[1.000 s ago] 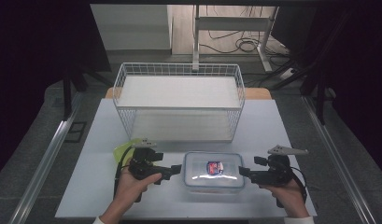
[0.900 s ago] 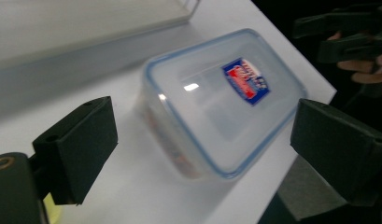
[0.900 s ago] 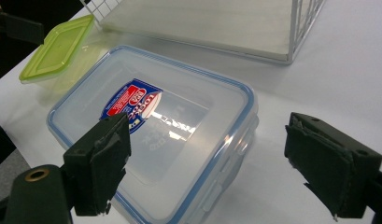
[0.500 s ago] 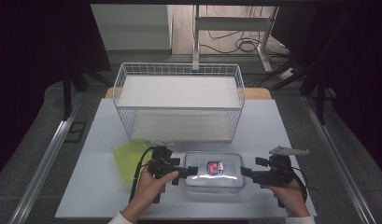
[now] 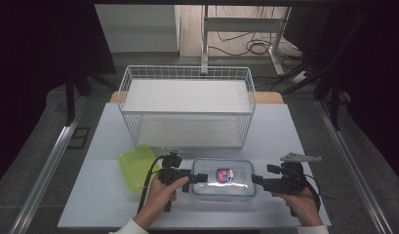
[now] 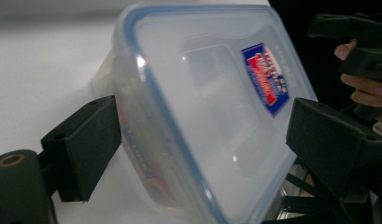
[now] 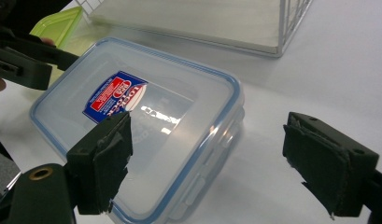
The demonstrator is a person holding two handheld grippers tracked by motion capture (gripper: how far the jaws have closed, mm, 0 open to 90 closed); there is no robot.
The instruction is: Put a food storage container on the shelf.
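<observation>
Straddling box (image 5: 223,178) end: left claw (image 6: 202,140) wide open, no grip | right claw (image 7: 226,163) open at box's 3 o'clock end | box flat on desk (image 5: 285,126), basket (image 5: 187,105) at 12 | green lid (image 5: 136,165) at 9

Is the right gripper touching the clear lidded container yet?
Apart. In the right gripper view the right gripper is open, its jaws short of the clear container, with bare table showing between the container's near edge and the far jaw.
</observation>
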